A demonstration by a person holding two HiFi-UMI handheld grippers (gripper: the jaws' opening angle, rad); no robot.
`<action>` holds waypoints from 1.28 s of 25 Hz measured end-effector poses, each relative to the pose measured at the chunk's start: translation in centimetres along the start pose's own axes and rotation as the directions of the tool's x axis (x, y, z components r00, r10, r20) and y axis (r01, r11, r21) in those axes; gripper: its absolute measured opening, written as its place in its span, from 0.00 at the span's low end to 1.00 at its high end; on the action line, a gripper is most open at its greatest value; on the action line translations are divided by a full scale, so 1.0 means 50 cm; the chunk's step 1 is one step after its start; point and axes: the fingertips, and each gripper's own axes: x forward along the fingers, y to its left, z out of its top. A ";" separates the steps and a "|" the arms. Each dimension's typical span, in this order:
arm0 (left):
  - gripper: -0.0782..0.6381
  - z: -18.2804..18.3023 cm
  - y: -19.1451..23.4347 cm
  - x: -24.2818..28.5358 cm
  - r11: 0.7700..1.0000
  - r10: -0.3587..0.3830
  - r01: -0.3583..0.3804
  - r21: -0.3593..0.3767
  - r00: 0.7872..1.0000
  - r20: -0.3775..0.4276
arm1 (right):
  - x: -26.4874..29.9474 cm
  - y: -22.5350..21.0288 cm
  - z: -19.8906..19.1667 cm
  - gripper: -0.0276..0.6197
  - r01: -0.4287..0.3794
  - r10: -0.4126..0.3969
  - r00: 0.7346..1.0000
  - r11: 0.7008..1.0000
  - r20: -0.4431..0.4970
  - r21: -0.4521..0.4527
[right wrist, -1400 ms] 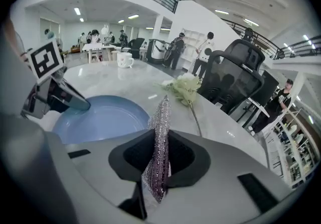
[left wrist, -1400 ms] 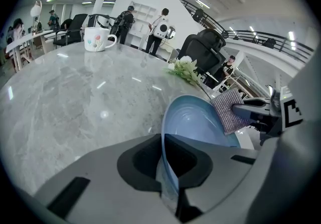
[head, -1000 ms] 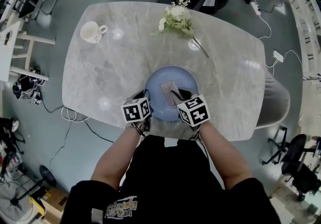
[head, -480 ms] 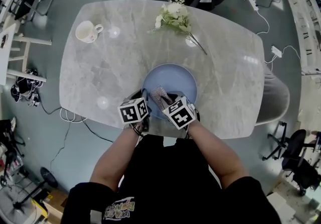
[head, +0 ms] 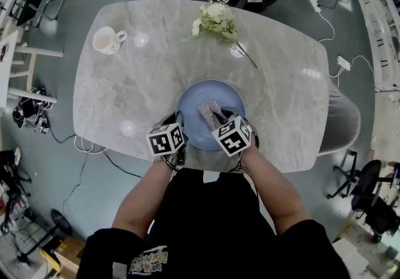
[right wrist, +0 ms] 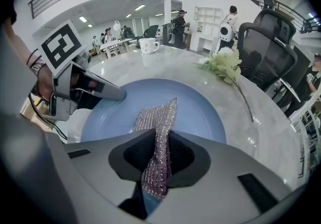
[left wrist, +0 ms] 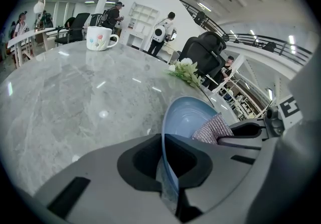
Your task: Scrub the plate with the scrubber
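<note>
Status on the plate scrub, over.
Left gripper shut on plate rim. Right gripper shut on scrubber, scrubber lying on plate. Flowers, mug well clear.

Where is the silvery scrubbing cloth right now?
In the head view the scrubber lies on the blue plate at the near edge of the table, its end pinched in the right gripper; the left gripper clamps the plate's rim.

Glossy blue plate (head: 191, 107), glittery mesh scrubber (head: 209, 112), polished marble-look table (head: 144, 84)

Steep overhead head view and close gripper views share the plate (head: 219, 93).
</note>
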 end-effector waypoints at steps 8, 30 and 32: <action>0.15 -0.002 0.001 -0.001 1.000 0.004 -0.004 0.002 1.000 0.000 | -0.018 -0.088 -0.008 0.16 0.132 -0.134 0.991 0.989 -0.016 -0.070; 0.15 -0.002 -0.003 -0.001 1.000 0.020 -0.020 0.014 1.000 0.001 | -0.071 -0.196 0.003 0.16 0.334 -0.332 0.943 0.931 0.035 -0.147; 0.15 -0.001 -0.004 -0.001 1.000 0.021 -0.021 0.011 1.000 0.002 | -0.082 -0.200 0.007 0.16 0.345 -0.341 0.939 0.930 0.050 -0.127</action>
